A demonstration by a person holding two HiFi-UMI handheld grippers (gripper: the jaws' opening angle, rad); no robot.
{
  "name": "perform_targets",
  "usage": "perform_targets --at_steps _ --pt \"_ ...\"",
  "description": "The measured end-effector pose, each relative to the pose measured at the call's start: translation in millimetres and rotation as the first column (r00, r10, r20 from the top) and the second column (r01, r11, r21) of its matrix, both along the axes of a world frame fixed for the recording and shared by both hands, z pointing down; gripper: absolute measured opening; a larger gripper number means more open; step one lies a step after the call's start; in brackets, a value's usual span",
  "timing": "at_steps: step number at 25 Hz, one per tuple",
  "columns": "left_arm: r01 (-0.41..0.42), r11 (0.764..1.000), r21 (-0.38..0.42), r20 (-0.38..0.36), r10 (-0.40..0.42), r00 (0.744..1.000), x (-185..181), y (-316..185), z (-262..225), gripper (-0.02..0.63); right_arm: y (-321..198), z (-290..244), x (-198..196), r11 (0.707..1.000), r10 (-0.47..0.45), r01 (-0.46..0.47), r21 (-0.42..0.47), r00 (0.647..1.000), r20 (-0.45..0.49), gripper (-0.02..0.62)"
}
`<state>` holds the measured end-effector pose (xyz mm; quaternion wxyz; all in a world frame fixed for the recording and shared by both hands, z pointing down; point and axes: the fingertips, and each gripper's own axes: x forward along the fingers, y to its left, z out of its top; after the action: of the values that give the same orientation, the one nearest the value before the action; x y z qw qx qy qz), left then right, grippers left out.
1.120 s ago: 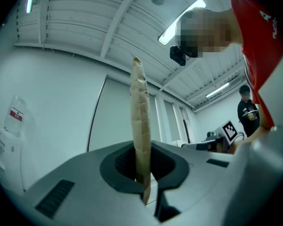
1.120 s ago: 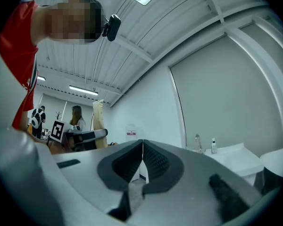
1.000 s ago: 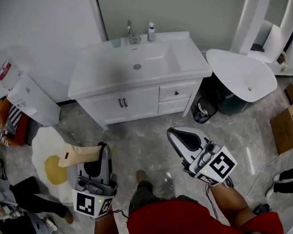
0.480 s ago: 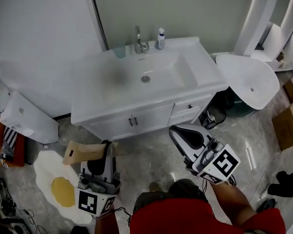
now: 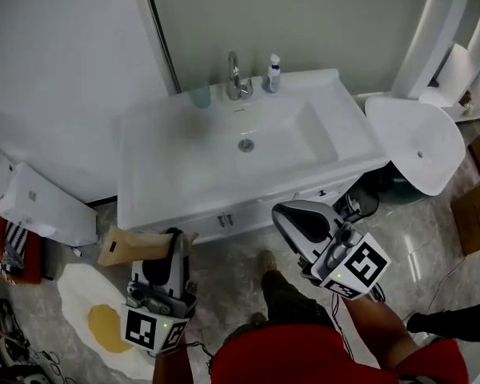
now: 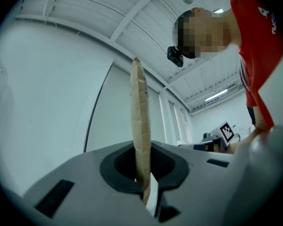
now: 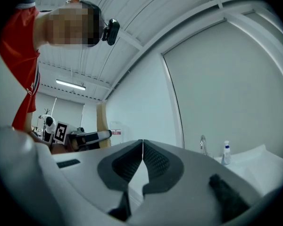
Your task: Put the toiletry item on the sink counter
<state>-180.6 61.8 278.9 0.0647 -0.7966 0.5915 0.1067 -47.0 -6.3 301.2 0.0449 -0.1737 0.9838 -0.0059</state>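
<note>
A flat tan paper pouch (image 5: 132,246) sticks out to the left of my left gripper (image 5: 173,243), which is shut on its edge. In the left gripper view the pouch (image 6: 140,121) stands edge-on between the jaws of the left gripper (image 6: 144,194). My right gripper (image 5: 294,219) is shut with nothing in it, and its pads meet in the right gripper view (image 7: 142,149). Both grippers hang over the floor, in front of the white sink counter (image 5: 156,182). The counter's basin (image 5: 260,138) is sunk in its middle.
A faucet (image 5: 235,76), a small spray bottle (image 5: 272,74) and a clear cup (image 5: 200,96) stand along the counter's back edge. A white tub (image 5: 412,138) is at the right, a white box (image 5: 40,208) at the left. An egg-shaped rug (image 5: 96,320) lies on the floor.
The vanity has come nearer and sits lower in the head view as the person steps toward it. Both grippers keep their pose, the left still holding the pouch.
</note>
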Motion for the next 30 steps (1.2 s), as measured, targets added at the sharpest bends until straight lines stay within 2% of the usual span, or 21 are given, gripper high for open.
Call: perform_targets --at_steps 12,18,22,25,30 --pt "0.101 0.995 -0.021 -0.008 -0.101 0.995 -44 -134 1 0.035 -133 2 -35 0.995 -0.101 0.100 -0.002 0.995 -0.022 0.029" --pt "0.134 0.991 0.008 0.006 -0.134 0.991 -61 -196 -10 0.035 -182 7 -41 0.991 -0.136 0.136 -0.014 0.991 -0.018 0.029" --pt "0.149 0.989 0.012 0.031 -0.150 0.988 -81 -253 -12 0.035 -218 14 -46 0.990 -0.136 0.135 -0.043 0.990 -0.024 0.029" --pt "0.148 0.989 0.012 0.017 -0.148 0.989 -99 -293 -8 0.035 -234 19 -50 0.990 -0.126 0.123 -0.066 0.992 -0.031 0.029" --pt "0.113 0.994 -0.008 0.033 -0.113 0.993 -120 -351 3 0.035 -251 23 -63 0.994 -0.085 0.082 -0.067 0.996 -0.035 0.029"
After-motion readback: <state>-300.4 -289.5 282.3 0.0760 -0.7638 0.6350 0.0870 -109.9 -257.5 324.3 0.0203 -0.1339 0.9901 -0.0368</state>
